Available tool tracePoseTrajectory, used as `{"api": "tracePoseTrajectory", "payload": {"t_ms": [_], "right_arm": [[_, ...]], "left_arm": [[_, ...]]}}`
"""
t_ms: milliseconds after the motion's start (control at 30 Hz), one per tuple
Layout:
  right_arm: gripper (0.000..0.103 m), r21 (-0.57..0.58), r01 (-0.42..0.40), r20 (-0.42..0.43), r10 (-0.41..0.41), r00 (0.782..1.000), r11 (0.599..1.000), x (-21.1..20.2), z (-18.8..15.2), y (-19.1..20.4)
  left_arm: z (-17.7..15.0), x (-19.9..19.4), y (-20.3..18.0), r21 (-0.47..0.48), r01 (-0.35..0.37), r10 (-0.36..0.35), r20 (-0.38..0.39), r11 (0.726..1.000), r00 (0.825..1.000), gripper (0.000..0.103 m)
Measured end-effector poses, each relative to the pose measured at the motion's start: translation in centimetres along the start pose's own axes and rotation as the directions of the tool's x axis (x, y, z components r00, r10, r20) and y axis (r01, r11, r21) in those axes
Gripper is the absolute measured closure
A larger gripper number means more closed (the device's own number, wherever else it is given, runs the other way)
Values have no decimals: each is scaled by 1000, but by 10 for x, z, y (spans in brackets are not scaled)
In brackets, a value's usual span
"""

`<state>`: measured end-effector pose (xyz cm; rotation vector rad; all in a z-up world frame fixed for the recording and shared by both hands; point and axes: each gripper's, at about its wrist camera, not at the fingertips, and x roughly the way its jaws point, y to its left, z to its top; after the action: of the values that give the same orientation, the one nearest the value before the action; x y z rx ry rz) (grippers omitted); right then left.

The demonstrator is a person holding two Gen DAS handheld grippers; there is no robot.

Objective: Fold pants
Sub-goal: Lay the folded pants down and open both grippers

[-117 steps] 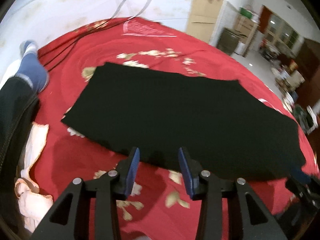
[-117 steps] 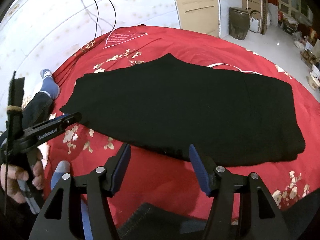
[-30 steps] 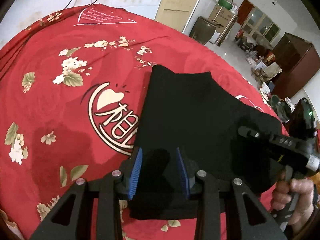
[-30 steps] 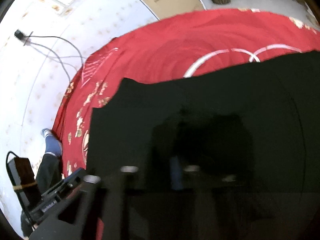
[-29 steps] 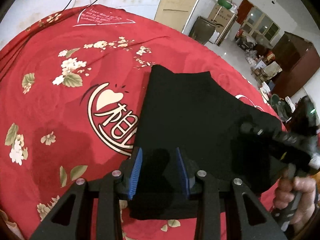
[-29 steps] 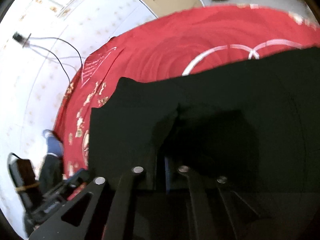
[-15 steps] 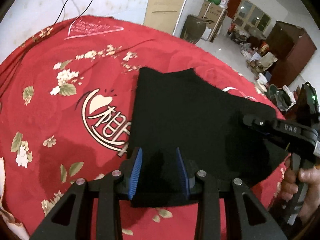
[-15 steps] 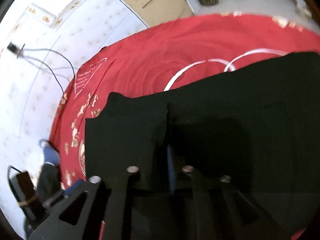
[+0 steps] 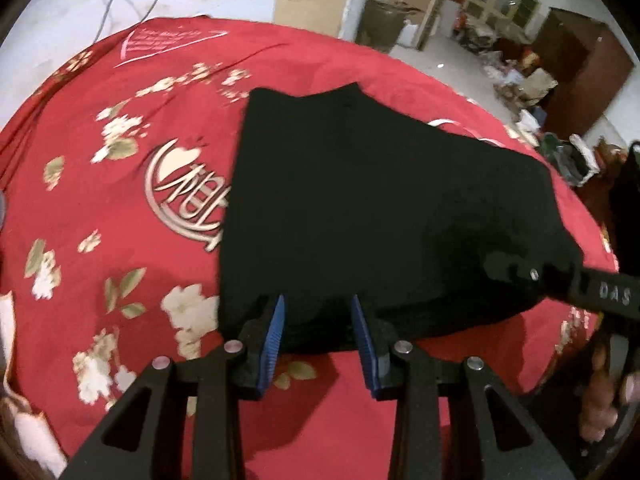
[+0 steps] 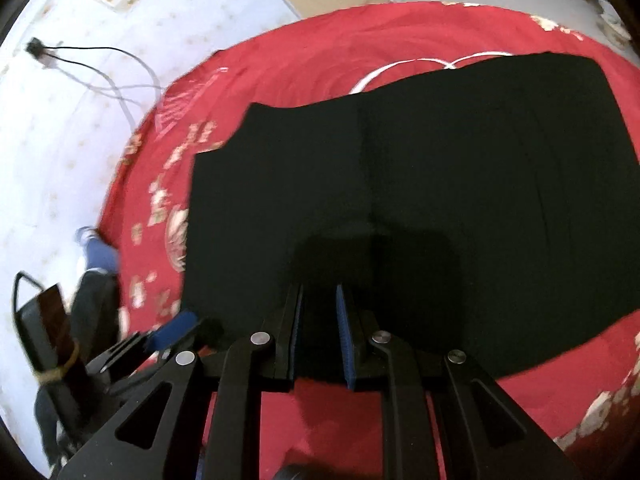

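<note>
I'm working over a wide bed covered in a red floral bedspread (image 9: 120, 208), and the black fabric pants (image 9: 360, 200) lie folded on it, a dark slab with a visible layer edge running up its middle in the right wrist view; I'll place everything against those pants. Off their left side, the right wrist view alone shows a leg in dark trousers and a blue sock (image 10: 98, 256) by the white wall, and a thin black cable (image 10: 100, 76) trailing beyond the pants' far corner. The left wrist view alone gives me the gold heart-and-lettering emblem (image 9: 188, 196) on the spread just left of the pants, and a cluttered room with a brown cabinet (image 9: 580, 60) far behind them. The left claw (image 9: 318, 332) stands part-open at the pants' near edge, blue pads either side of the hem without clearly pinching it. The right claw (image 10: 318, 332) is only narrowly parted over the near edge; its pads seem off the cloth, though black on black makes that hard to judge. From the left view its body (image 9: 560, 284) sits at the pants' right corner, with the hand (image 9: 608, 400) below. My worry: if either claw drags away while a pad still snags the top layer, the fold pulls askew; a slack hem could also spring back open, since nothing pins it.
</note>
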<state>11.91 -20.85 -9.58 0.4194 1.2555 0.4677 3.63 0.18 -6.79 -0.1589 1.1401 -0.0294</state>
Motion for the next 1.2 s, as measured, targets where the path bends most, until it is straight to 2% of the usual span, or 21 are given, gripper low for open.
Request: {"api": "tracePoseTrajectory", "payload": {"t_ms": [67, 133, 200, 267, 400, 433, 533, 567, 867, 1200], "right_arm": [[85, 19, 21, -46, -20, 999, 1000, 10, -2, -5], [85, 65, 11, -65, -7, 998, 998, 15, 0, -12], [85, 67, -3, -11, 4, 1000, 998, 3, 1, -11], [84, 73, -53, 51, 50, 997, 996, -9, 1, -12], [80, 49, -102, 166, 93, 982, 994, -34, 0, -11], [77, 42, -99, 184, 89, 979, 994, -38, -2, -9], [54, 28, -94, 244, 85, 966, 995, -57, -9, -9], [52, 29, -89, 258, 78, 963, 996, -64, -10, -11], [52, 15, -58, 306, 50, 951, 998, -89, -31, -15], [52, -18, -18, 307, 22, 952, 1000, -100, -47, -14]], "left_arm": [[-4, 7, 3, -21, -6, 6, -42, 1000, 999, 66], [-5, 3, 2, -29, -11, 10, -45, 1000, 999, 66], [-3, -4, -4, -24, -15, 14, -32, 1000, 999, 66], [2, -13, -13, -8, -20, 20, -1, 1000, 1000, 66], [15, -31, -35, 29, -12, 10, 69, 1000, 998, 66], [17, -36, -40, 35, -6, 3, 88, 999, 996, 66], [16, -49, -50, 52, 18, -25, 126, 998, 992, 66], [15, -53, -52, 59, 21, -28, 132, 998, 991, 66], [-11, -67, -57, 97, 17, -31, 145, 995, 989, 66], [-12, -80, -55, 87, 18, -35, 193, 996, 980, 66]]}}
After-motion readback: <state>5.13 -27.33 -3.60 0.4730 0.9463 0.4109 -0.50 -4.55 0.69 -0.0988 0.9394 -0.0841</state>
